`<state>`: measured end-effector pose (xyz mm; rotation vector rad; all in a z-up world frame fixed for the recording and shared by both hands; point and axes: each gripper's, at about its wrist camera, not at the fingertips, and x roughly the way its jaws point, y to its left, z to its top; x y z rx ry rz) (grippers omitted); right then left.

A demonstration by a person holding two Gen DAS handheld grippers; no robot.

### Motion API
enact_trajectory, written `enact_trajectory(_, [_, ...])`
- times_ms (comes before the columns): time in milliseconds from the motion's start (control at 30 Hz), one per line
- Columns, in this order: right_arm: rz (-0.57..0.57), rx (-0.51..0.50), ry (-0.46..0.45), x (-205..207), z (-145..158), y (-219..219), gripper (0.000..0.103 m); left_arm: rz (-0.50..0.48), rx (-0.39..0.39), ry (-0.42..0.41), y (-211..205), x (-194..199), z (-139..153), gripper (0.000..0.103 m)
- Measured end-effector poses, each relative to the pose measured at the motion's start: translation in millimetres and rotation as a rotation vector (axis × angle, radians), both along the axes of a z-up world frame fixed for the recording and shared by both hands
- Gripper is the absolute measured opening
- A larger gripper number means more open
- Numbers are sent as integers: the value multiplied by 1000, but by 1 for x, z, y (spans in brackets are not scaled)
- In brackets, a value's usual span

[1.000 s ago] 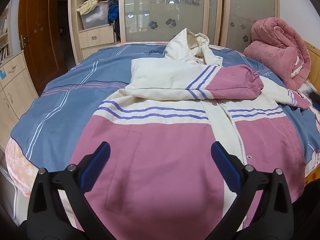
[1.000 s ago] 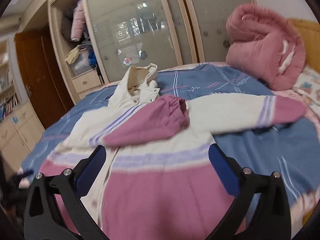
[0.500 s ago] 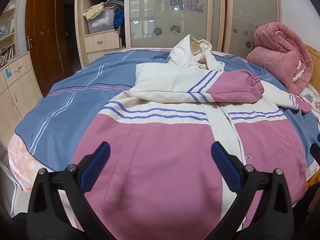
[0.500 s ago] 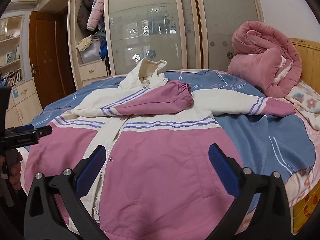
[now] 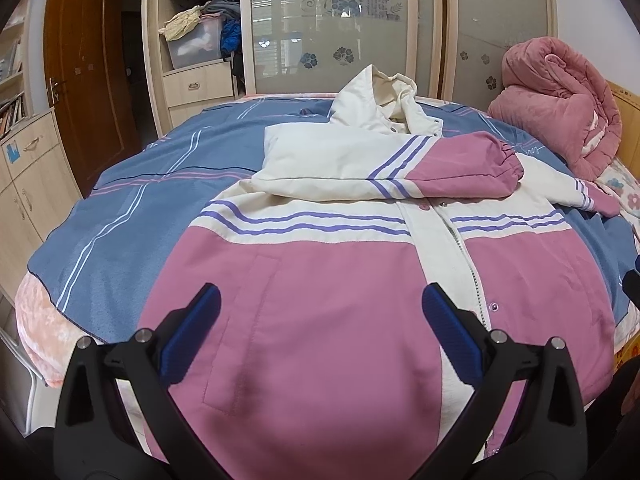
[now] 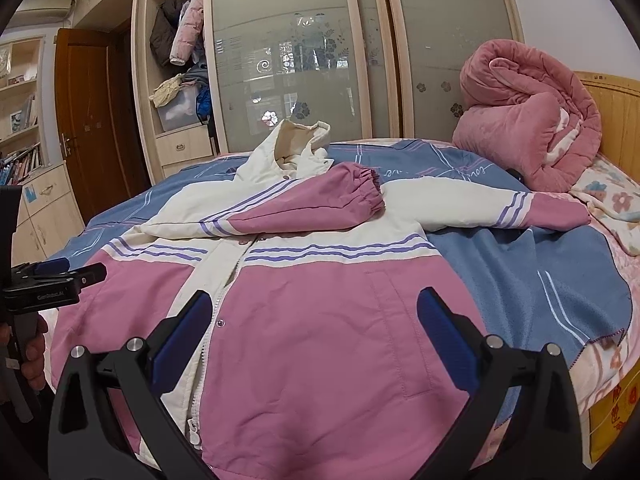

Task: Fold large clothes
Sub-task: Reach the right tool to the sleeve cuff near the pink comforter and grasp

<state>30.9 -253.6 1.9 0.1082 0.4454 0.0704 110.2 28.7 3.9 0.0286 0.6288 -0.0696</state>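
Left claw [image 5: 320, 320] and right claw [image 6: 312, 316] both wide apart, empty, above the jacket [image 5: 320, 320] hem on the bed [image 5: 120, 220]; one sleeve [image 5: 400, 164] folded across; next, judged: the outstretched sleeve [image 6: 500, 208].

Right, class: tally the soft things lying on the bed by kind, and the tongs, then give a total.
Pink and cream hooded jacket: 1
Rolled pink quilt: 1
Blue striped blanket: 1
Black tongs with blue pads: 2, left and right, both open
Total: 5
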Motion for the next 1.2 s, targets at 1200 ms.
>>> enact_trajectory(1200, [-517, 787, 168, 121, -27, -393, 102, -129, -158, -19, 10, -1, 16, 101])
